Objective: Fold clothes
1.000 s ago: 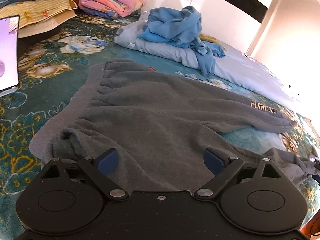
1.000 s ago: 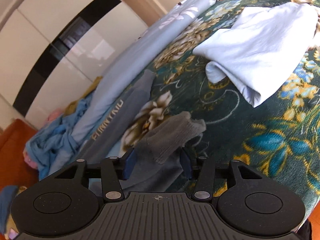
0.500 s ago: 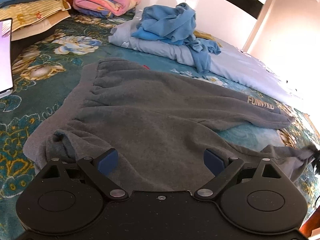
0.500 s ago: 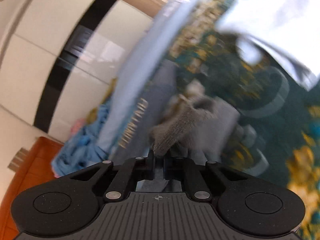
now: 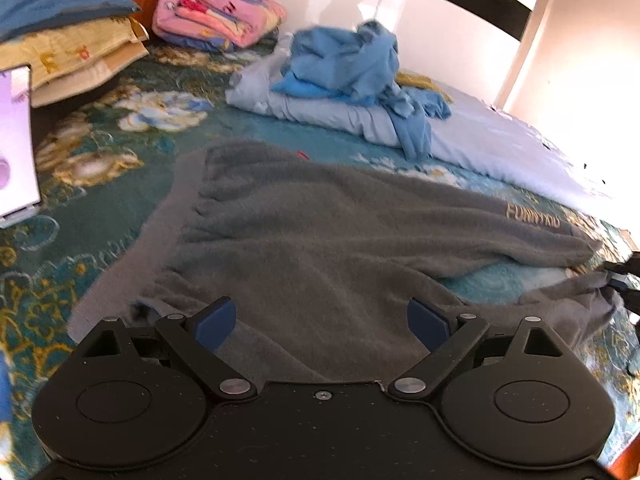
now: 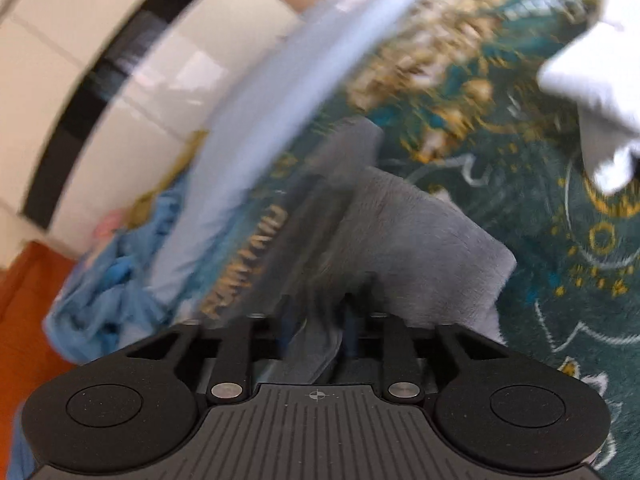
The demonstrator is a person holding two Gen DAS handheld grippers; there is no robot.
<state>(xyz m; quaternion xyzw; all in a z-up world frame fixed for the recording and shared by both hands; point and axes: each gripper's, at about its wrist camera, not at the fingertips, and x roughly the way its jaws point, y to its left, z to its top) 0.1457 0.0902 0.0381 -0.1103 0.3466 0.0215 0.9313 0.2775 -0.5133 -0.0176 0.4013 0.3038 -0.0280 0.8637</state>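
Note:
Grey sweatpants (image 5: 320,248) lie spread on the floral bedspread, waistband at the left, legs running right, gold lettering on the far leg. My left gripper (image 5: 322,322) hovers open over the near waist area, blue pads wide apart with nothing between them. In the blurred right wrist view, my right gripper (image 6: 318,312) is shut on the cuff of the near grey leg (image 6: 404,248), which is lifted and bunched. That right gripper (image 5: 624,280) shows at the far right edge of the left wrist view.
A blue garment heap (image 5: 356,64) lies on a pale blue folded quilt (image 5: 460,136) at the back. Pink folded blanket (image 5: 216,16) and stacked pillows (image 5: 68,56) sit at the headboard. A white folded garment (image 6: 592,76) lies to the right. A tablet (image 5: 16,148) stands left.
My right gripper closed on the near leg's cuff and lifted it, swinging fast. The left gripper stayed open and rose slightly above the waist.

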